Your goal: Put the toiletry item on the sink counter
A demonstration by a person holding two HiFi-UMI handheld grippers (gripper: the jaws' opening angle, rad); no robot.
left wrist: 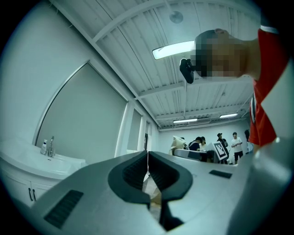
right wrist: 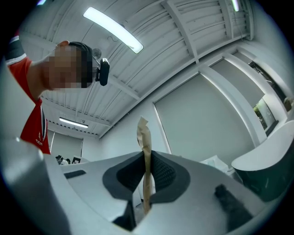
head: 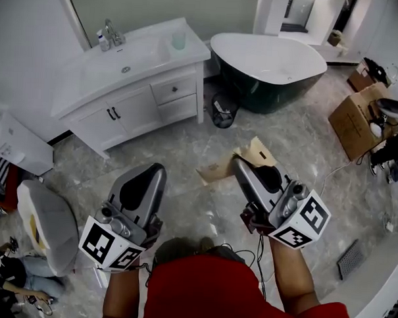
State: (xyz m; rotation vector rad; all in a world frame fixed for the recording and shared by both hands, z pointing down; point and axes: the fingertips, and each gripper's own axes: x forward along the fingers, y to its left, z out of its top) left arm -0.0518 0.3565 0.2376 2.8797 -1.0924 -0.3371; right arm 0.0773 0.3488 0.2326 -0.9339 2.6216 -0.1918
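Right gripper (right wrist: 147, 176) clamped on brown paper bag (right wrist: 143, 133) that sticks out past its tips. Left gripper (left wrist: 147, 166) jaws together, empty. Sink counter (head: 190, 53) is ahead of both.

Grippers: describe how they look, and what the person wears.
The left gripper and right gripper match: grey tapered shells, dark ribbed pads, a white cube with black square markers at the rear. The person wears a red shirt.

Brown paper package (head: 219, 169) sits clamped in right tongs (right wrist: 147, 158), far from sink counter (head: 190, 50).
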